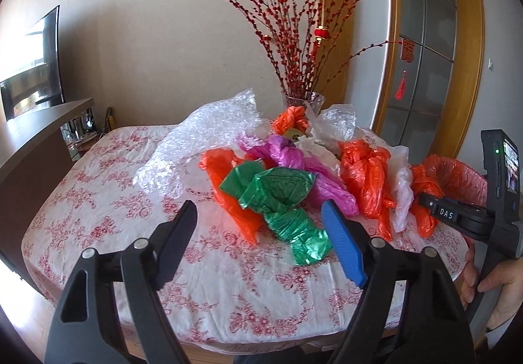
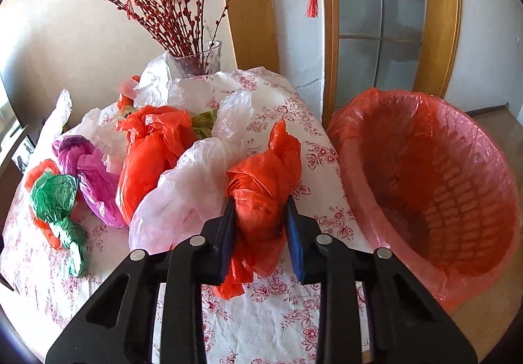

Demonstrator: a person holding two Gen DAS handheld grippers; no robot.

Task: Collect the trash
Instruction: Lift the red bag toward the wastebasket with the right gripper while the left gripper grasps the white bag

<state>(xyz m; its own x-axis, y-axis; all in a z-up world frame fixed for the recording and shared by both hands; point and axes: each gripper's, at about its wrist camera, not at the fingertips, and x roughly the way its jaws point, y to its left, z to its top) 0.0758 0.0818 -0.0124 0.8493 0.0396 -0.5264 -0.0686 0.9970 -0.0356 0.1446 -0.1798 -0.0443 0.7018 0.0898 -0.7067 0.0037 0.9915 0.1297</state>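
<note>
Crumpled plastic bags lie piled on a floral tablecloth (image 1: pixel 114 210). In the left wrist view a green bag (image 1: pixel 281 200) lies nearest, with orange (image 1: pixel 366 177), purple (image 1: pixel 294 158) and bubble wrap (image 1: pixel 209 132) behind. My left gripper (image 1: pixel 260 217) is open above the cloth, just short of the green bag. In the right wrist view my right gripper (image 2: pixel 261 204) is shut on an orange bag (image 2: pixel 264 181), with a white bag (image 2: pixel 183 194) to its left. A bin lined with a red bag (image 2: pixel 434 181) stands at the right, beside the table.
A glass vase (image 2: pixel 199 60) of red-budded branches stands at the table's far side. A wooden door frame (image 2: pixel 438 14) with glass panes is behind the bin. A dark cabinet (image 1: pixel 36 148) and a screen are left of the table.
</note>
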